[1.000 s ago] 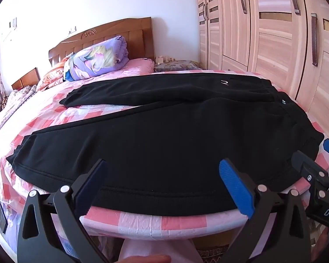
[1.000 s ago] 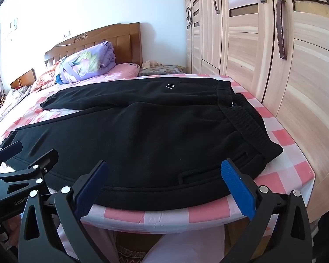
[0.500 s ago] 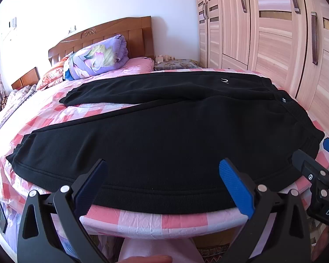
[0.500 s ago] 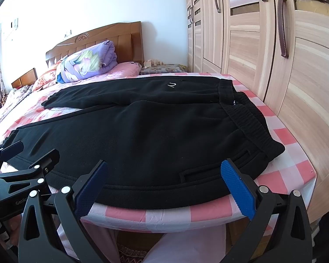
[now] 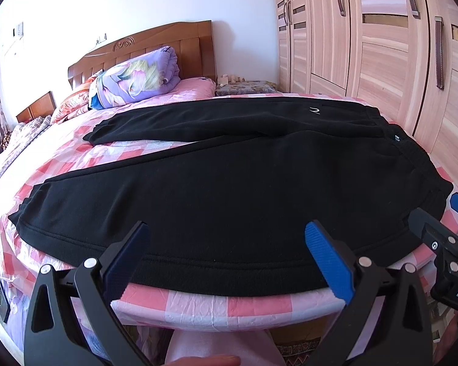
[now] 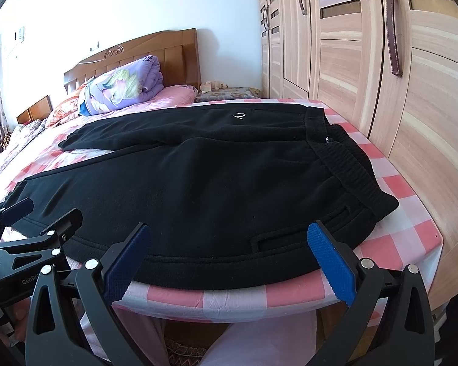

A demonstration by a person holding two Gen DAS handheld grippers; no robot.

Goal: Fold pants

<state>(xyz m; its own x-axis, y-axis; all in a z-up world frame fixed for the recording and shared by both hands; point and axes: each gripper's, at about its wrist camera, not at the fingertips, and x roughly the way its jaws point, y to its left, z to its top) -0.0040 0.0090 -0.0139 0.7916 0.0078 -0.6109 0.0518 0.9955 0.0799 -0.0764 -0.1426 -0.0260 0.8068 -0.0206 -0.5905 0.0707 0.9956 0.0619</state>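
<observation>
Bedding in pink-and-white check covered the bed (image 5: 198, 300), where black fleece pants (image 5: 229, 189) lay flat, long axis running left to right, waistband toward the wooden wardrobe (image 6: 381, 61), cuffs pointing left. Both legs stayed spread apart. Left tongs (image 5: 226, 259) and right tongs (image 6: 227, 256) hovered spread wide at the near hem, gripping nothing.

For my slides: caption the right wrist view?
Open right tool poised before black pants spread on checked bed.
</observation>
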